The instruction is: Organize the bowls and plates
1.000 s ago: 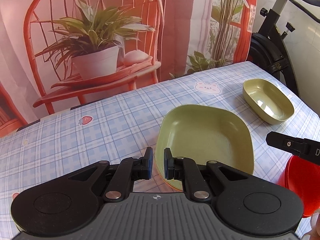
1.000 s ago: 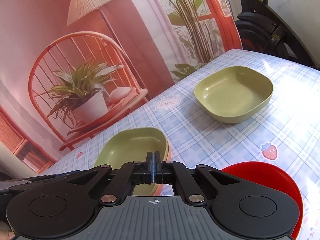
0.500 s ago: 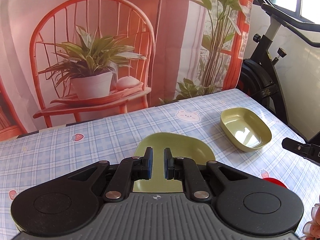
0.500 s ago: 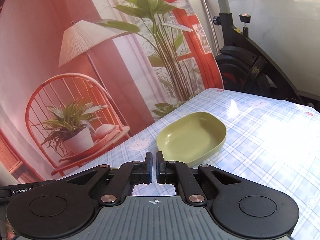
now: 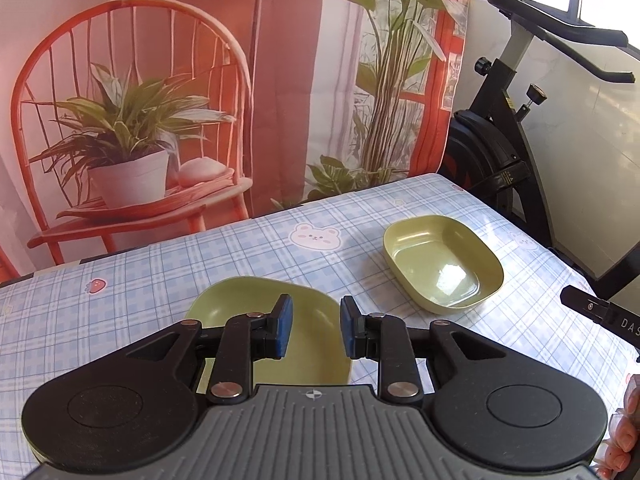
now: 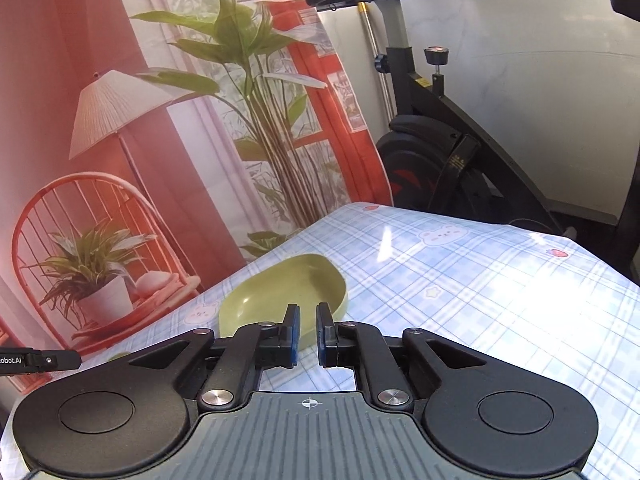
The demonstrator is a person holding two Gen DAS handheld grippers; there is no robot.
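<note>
A square green plate [image 5: 236, 300] lies on the checked tablecloth [image 5: 140, 292], partly hidden under my left gripper [image 5: 314, 328]. That gripper hovers over the plate's right part; its jaws are opening and hold nothing. A deeper green bowl [image 5: 442, 264] stands further back on the right. In the right wrist view the same bowl [image 6: 280, 296] sits just beyond my right gripper [image 6: 308, 334]. Its jaws are opening to a narrow gap with nothing between them. The right gripper's black tip [image 5: 600, 312] pokes in at the left view's right edge.
A printed backdrop with a chair and plants hangs behind the table. An exercise bike [image 6: 460, 168] stands past the table's far right corner. A person's fingers [image 5: 624, 440] show at the lower right. The tablecloth [image 6: 500, 300] is sunlit to the right of the bowl.
Both grippers pulled back from the dishes, so the plate slid under the left one and the red plate left view. Left jaws widened; right jaws went from shut to a narrow gap.
</note>
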